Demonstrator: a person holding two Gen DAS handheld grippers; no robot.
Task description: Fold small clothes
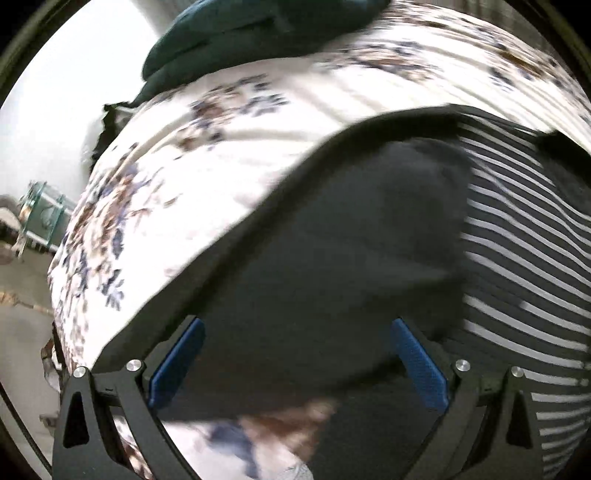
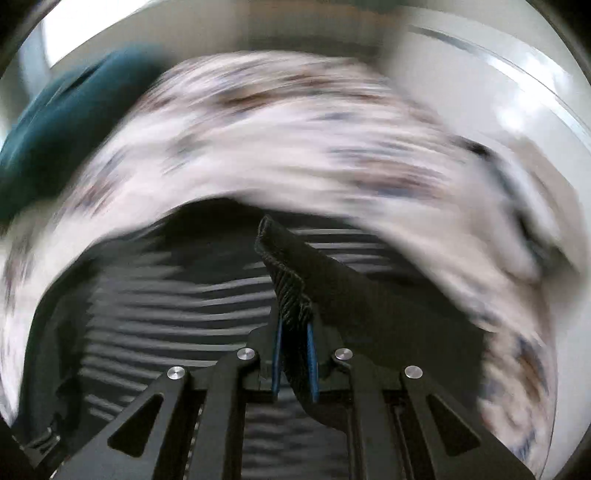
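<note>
A small dark garment point(image 1: 332, 251) with a black-and-white striped part point(image 1: 524, 258) lies on a floral bedspread point(image 1: 155, 192). My left gripper point(image 1: 295, 354) is open just above the plain dark part, its blue pads point(image 1: 177, 362) wide apart with cloth between them. My right gripper point(image 2: 294, 354) is shut on a dark hemmed edge of the garment point(image 2: 284, 266) and holds it up over the striped part point(image 2: 177, 306). The right wrist view is blurred by motion.
A dark teal cloth pile point(image 1: 251, 33) sits at the far side of the bed, and it also shows in the right wrist view point(image 2: 59, 122). The bed's left edge drops to the floor point(image 1: 22, 332). A pale wall point(image 2: 517, 92) is behind.
</note>
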